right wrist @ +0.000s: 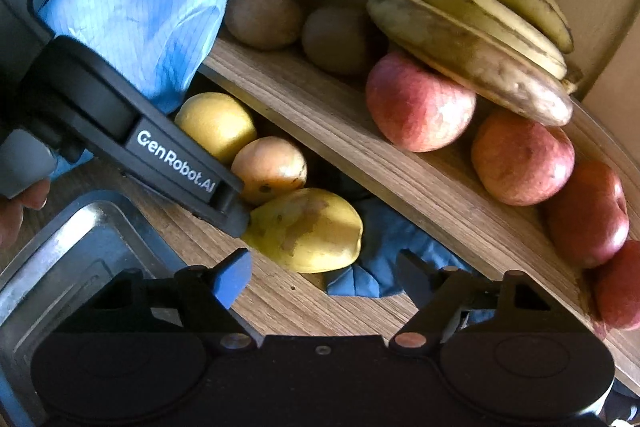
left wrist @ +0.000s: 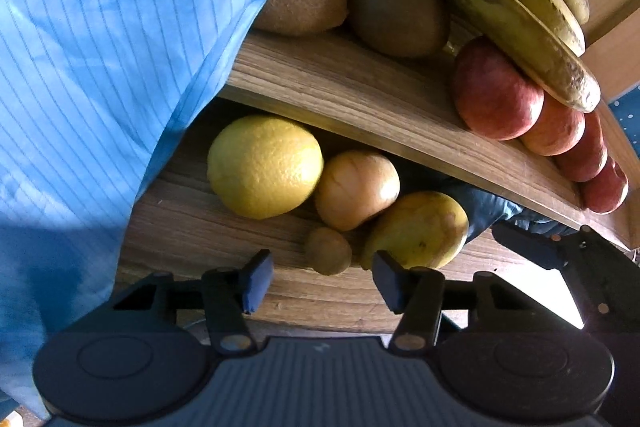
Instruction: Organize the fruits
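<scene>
Left gripper (left wrist: 322,281): we see its two fingers spread apart with nothing between them, low over the wooden lower shelf (left wrist: 224,227).
Right gripper (right wrist: 326,279): fingers also spread wide and empty, above the same shelf board; a blue cloth (right wrist: 372,267) lies just past them at about 1 o'clock.
Metal tray (right wrist: 68,259): at 9 o'clock from our right gripper, on the near edge.
Small kiwi (left wrist: 328,250): nearest fruit in the left view, just beyond the gap between the fingers at 12 o'clock, on the lower shelf.
Mango (left wrist: 416,229): at 1 o'clock from the left gripper, long axis running from lower left up to upper right, touching the small kiwi's side; in the right view it lies at 11 o'clock, beside the body of the other gripper.
Round yellowish fruit (left wrist: 356,189): behind the mango, touching it.
Lemon (left wrist: 264,165): at 11 o'clock, farther back, long axis roughly left to right, beside the round fruit.
Upper shelf (left wrist: 360,95): a curved wooden board above and behind the lower row.
Apples (right wrist: 420,103): we count a row of red ones along the upper shelf, trailing off toward 3 o'clock.
Kiwis (right wrist: 262,17): two on the upper shelf, far left at 11 o'clock, side by side.
Bananas (right wrist: 472,47): farthest, resting on the first apples, long axis slanting from upper left down to lower right.
Blue sleeve (left wrist: 100,47): covers the left of both views.
</scene>
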Action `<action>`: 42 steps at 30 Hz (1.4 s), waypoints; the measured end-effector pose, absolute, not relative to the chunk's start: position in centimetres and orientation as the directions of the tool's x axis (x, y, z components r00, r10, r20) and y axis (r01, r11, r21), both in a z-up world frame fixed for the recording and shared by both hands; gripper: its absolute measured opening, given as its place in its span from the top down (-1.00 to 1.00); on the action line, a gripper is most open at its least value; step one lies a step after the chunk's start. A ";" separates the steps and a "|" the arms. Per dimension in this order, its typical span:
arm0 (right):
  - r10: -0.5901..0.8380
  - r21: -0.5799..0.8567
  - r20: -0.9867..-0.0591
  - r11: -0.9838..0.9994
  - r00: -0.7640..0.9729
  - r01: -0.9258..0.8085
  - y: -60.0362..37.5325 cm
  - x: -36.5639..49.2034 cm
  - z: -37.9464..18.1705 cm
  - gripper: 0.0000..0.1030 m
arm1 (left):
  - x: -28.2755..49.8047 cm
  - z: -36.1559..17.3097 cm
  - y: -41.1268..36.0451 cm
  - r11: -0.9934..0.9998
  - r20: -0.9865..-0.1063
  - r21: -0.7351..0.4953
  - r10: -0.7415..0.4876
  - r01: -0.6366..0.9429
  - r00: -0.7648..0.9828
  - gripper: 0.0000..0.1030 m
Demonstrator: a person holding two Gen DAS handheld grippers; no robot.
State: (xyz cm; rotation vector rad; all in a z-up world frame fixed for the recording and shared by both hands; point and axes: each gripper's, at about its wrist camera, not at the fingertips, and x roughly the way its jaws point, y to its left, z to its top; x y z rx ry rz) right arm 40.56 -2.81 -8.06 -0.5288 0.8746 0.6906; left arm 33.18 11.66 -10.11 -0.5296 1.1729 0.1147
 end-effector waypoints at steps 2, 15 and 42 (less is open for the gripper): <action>0.328 -0.143 -0.829 0.659 0.453 -0.738 -2.5 40.6 -8.1 -0.55 | 32.6 -10.0 12.1 0.871 -0.897 -0.340 -0.187 -0.355 0.400 -0.12; 0.325 -0.173 -0.834 0.613 0.445 -0.771 -1.2 40.3 -8.9 -0.38 | 32.5 -9.3 13.1 0.862 -0.892 -0.359 -0.203 -0.358 0.405 -0.06; 0.349 -0.116 -0.824 0.667 0.447 -0.736 -2.3 40.1 -9.3 -0.21 | 32.4 -9.2 13.3 0.865 -0.893 -0.357 -0.205 -0.353 0.400 0.21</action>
